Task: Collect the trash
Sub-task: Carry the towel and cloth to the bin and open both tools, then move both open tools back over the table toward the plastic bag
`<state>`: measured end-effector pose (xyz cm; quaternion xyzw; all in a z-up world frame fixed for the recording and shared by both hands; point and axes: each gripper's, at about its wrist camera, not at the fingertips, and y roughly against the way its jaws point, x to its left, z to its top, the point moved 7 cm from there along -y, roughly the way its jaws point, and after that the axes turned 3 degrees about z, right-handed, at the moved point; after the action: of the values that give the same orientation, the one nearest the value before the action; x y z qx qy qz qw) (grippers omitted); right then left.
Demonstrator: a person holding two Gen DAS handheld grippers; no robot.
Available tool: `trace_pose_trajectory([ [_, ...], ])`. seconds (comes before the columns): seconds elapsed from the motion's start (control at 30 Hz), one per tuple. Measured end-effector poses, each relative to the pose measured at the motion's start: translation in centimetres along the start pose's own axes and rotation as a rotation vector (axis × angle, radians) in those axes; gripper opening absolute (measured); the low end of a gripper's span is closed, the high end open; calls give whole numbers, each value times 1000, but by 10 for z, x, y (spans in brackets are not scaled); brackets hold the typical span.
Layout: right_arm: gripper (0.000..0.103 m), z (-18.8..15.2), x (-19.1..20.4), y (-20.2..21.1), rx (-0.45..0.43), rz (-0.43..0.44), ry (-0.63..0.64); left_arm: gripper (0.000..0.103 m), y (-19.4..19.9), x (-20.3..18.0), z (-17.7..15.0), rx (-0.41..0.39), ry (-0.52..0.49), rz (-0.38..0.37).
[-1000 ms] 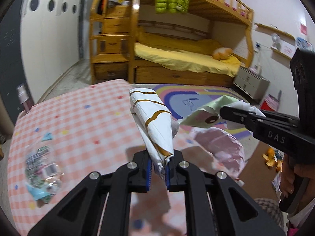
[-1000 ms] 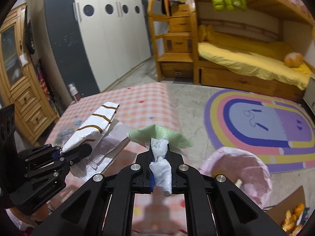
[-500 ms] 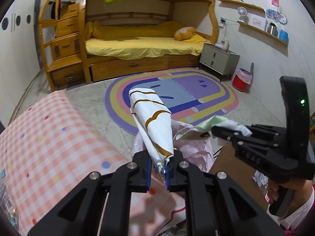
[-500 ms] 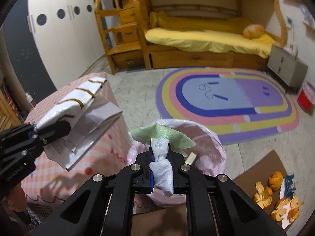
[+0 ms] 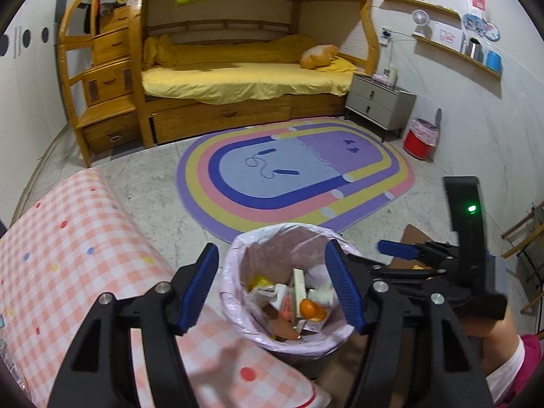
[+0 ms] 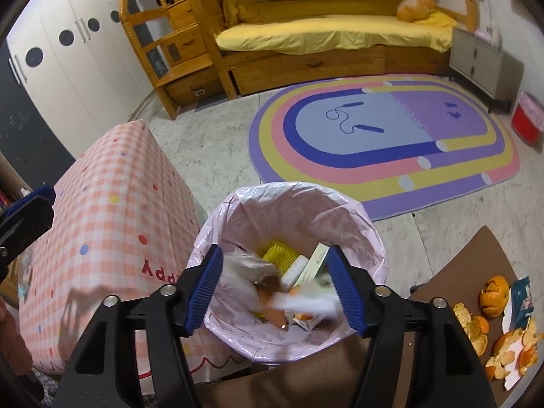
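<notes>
A trash bin with a pink plastic liner [image 5: 238,255] [image 6: 357,217] stands on the floor beside the table and holds several wrappers, papers and orange peel. My left gripper [image 5: 275,287] is open and empty directly above the bin. My right gripper [image 6: 277,284] is open and empty above the same bin; a blurred white piece [image 6: 306,302] shows between its fingers over the bin's contents. The right gripper also shows in the left wrist view [image 5: 397,249], at the right of the bin.
A table with a pink checked cloth [image 5: 68,255] [image 6: 112,204] is left of the bin. Orange peels and a wrapper [image 6: 499,326] lie on a brown surface [image 6: 476,258] at right. A rainbow rug [image 5: 295,173], bunk bed [image 5: 238,78] and small red bin [image 5: 420,137] lie beyond.
Both grippers moved from over the table to above the bin and opened. The striped white bag and the tissue with green paper left the grippers and are no longer held.
</notes>
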<state>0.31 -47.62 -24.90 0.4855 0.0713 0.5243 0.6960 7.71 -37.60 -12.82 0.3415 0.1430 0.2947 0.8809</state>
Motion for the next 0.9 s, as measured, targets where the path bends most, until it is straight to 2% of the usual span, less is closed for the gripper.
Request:
trace_pose_trajectory([
  [0.17, 68, 6, 8, 28, -37, 33, -19, 65, 17, 20, -4, -15, 58, 45],
  [0.33, 69, 10, 33, 61, -79, 43, 38, 66, 49, 49, -10, -46, 103, 115],
  [0.6, 69, 2, 110, 95, -120, 119, 182, 71, 102, 87, -36, -46, 156, 221],
  [0.9, 69, -28, 209, 87, -89, 241, 340, 75, 153, 143, -83, -32, 230, 345],
])
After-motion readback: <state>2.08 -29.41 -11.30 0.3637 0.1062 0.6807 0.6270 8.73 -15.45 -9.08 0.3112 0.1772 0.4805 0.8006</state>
